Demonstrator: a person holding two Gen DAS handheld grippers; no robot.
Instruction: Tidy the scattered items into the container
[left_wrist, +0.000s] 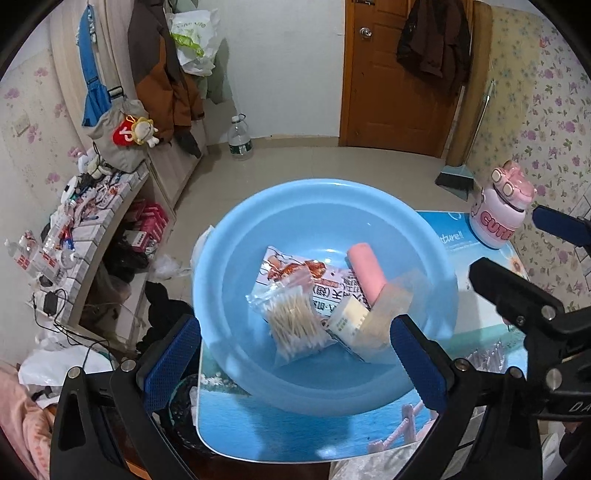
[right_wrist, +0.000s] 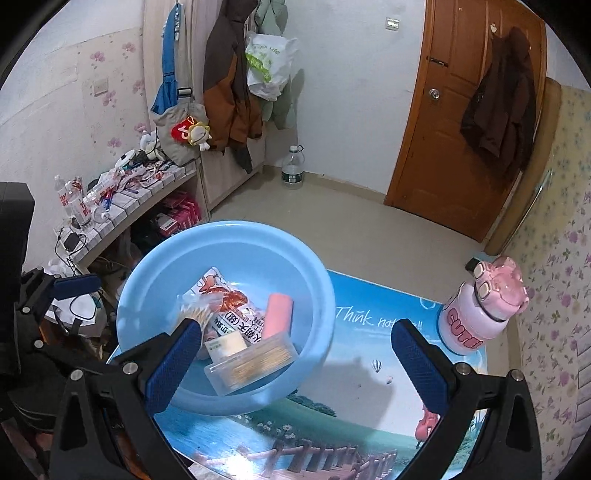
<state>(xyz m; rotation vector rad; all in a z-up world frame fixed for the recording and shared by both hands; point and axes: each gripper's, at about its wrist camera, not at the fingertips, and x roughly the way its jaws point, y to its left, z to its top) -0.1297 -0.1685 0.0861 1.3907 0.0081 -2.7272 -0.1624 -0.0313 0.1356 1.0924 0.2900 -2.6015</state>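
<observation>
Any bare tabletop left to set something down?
Yes: the printed scenic tabletop is bare between the round light-blue plastic basin and the pink cartoon drinking bottle, and along the near edge with the bridge print. The basin floor is crowded: cotton-swab bag, snack packet, pink tube, clear box.

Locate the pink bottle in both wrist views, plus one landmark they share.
Left wrist: pink bottle at the far right edge, standing on the table, right of the blue basin.
Right wrist: pink bottle right of centre, on the table's far right corner.
Shared landmark: the brown door.
</observation>
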